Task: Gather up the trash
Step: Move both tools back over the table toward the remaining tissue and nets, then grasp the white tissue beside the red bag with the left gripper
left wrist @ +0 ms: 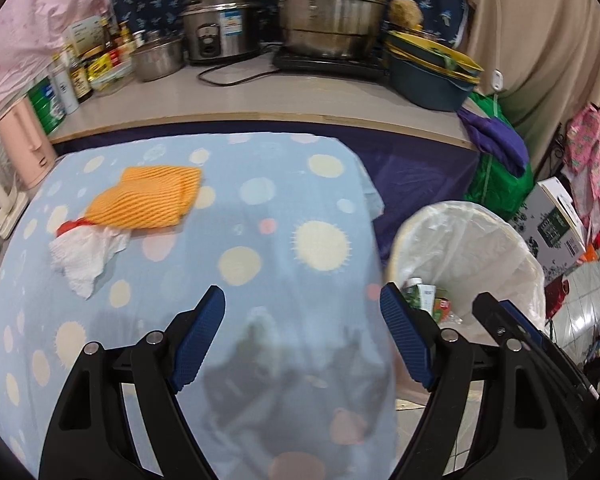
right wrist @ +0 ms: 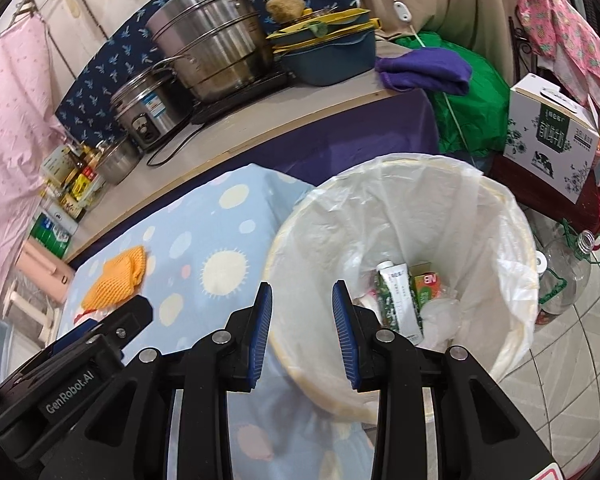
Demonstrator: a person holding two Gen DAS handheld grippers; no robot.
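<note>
We find the left gripper [left wrist: 302, 322] spread wide and empty above the spotted cloth [left wrist: 260, 184]. The right gripper [right wrist: 302, 312], jaws apart, holds nothing over the lined bin [right wrist: 500, 216]. Orange foam netting [left wrist: 148, 196] and crumpled tissue [left wrist: 86, 256] lie touching on the cloth.

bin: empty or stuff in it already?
Not empty. The lined bin holds a green-and-white carton, a smaller orange-green box and crumpled plastic at the bottom; most of it is still unfilled.
</note>
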